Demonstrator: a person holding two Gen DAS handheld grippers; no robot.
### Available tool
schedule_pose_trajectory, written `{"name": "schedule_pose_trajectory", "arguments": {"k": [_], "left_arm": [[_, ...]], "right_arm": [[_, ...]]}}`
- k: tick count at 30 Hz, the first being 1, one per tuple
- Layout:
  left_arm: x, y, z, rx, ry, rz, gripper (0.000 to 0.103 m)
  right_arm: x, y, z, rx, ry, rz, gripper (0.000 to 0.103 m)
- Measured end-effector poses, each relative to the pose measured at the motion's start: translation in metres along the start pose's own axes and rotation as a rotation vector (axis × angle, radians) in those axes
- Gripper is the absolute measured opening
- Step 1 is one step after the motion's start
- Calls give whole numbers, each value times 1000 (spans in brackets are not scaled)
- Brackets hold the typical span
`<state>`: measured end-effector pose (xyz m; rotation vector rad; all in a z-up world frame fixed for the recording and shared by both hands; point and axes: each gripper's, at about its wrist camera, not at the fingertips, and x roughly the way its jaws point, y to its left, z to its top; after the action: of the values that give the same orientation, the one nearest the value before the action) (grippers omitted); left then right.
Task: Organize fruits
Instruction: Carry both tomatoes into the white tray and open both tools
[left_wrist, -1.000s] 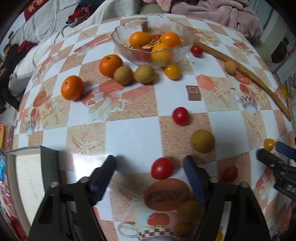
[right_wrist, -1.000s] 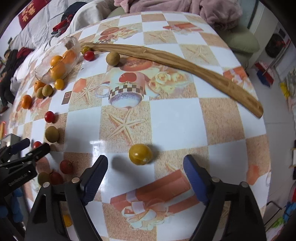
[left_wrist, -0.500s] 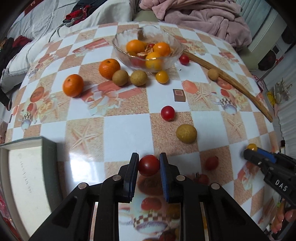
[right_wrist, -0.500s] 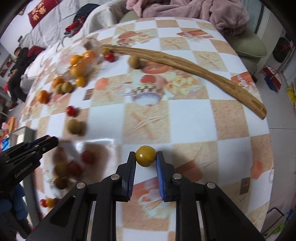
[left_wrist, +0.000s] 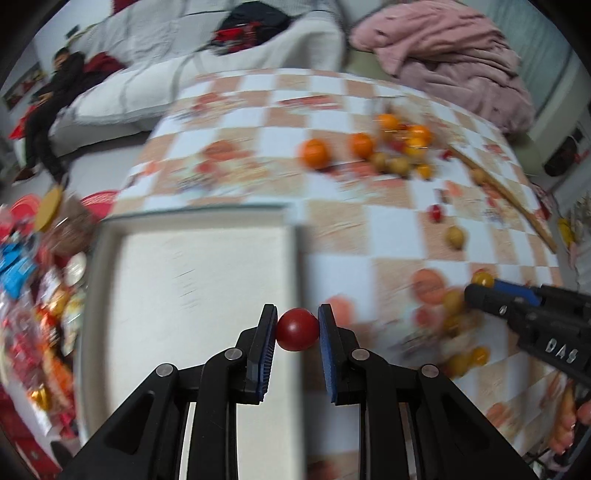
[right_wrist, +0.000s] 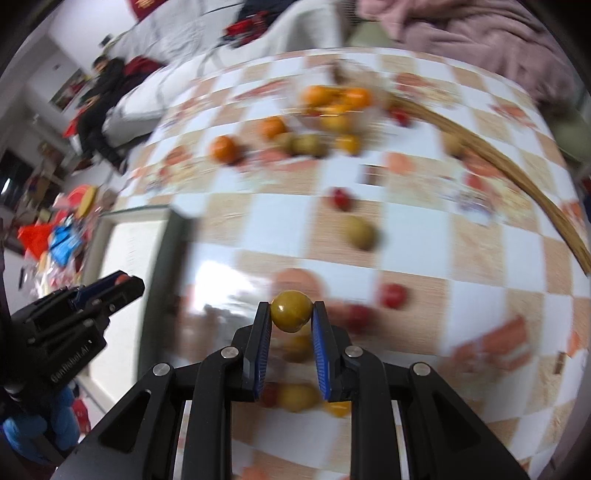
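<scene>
My left gripper (left_wrist: 297, 329) is shut on a red cherry tomato (left_wrist: 297, 330) and holds it in the air over the right edge of a white tray (left_wrist: 192, 280). My right gripper (right_wrist: 291, 311) is shut on a yellow cherry tomato (right_wrist: 291, 311) above the checkered table; it also shows in the left wrist view (left_wrist: 480, 286). The left gripper also shows in the right wrist view (right_wrist: 122, 284) at the left, over the tray (right_wrist: 129, 243). Both views are motion-blurred.
A glass bowl of oranges (right_wrist: 334, 101) stands at the far side. Loose oranges (left_wrist: 314, 153), brownish fruits (right_wrist: 361, 232) and red tomatoes (right_wrist: 394, 296) lie scattered on the tablecloth. A long wooden stick (right_wrist: 517, 177) lies at the right. Snack packets (left_wrist: 22, 266) lie left of the table.
Both grippers have lifted their tomatoes off the table and swung left. The left gripper now hangs over the tray's edge. The right gripper has moved over the table's middle.
</scene>
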<state>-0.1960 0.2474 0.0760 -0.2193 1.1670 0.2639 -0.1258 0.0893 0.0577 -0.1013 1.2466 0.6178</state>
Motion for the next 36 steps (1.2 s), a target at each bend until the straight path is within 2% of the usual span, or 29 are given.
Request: {"name": "schedule_pose_trajectory", "arguments": {"k": [5, 9, 12, 17, 23, 24, 25, 26, 28, 29, 32, 35, 36], "left_arm": [[2, 60, -27, -86, 43, 81, 24], [9, 87, -44, -117, 66, 125, 24], [16, 100, -53, -136, 81, 140, 24], [25, 111, -62, -130, 85, 158, 24], [29, 111, -70, -103, 94, 167, 26], [29, 110, -70, -98, 91, 172, 29], [28, 110, -70, -94, 88, 177, 53], [27, 110, -71, -95, 79, 187, 81], [20, 110, -72, -92, 34, 201, 85], [20, 109, -73, -82, 32, 197, 85], [25, 109, -74, -74, 67, 197, 85], [22, 109, -73, -80, 71, 187, 85], [21, 109, -73, -78, 71, 186, 85]], "right_arm": [[19, 64, 8, -85, 23, 68, 24], [41, 113, 12, -154, 53, 113, 24], [63, 135, 13, -183, 94, 117, 24], [89, 158, 11, -230, 136, 82, 24], [104, 163, 7, -265, 163, 33, 25], [106, 164, 7, -269, 167, 30, 25], [109, 165, 7, -273, 176, 26, 25], [112, 165, 6, -274, 187, 21, 25], [114, 164, 6, -277, 191, 26, 28], [115, 165, 6, -277, 192, 31, 33], [112, 166, 9, -269, 190, 46, 66], [94, 165, 15, -241, 137, 99, 80], [85, 164, 18, -231, 113, 109, 80]]}}
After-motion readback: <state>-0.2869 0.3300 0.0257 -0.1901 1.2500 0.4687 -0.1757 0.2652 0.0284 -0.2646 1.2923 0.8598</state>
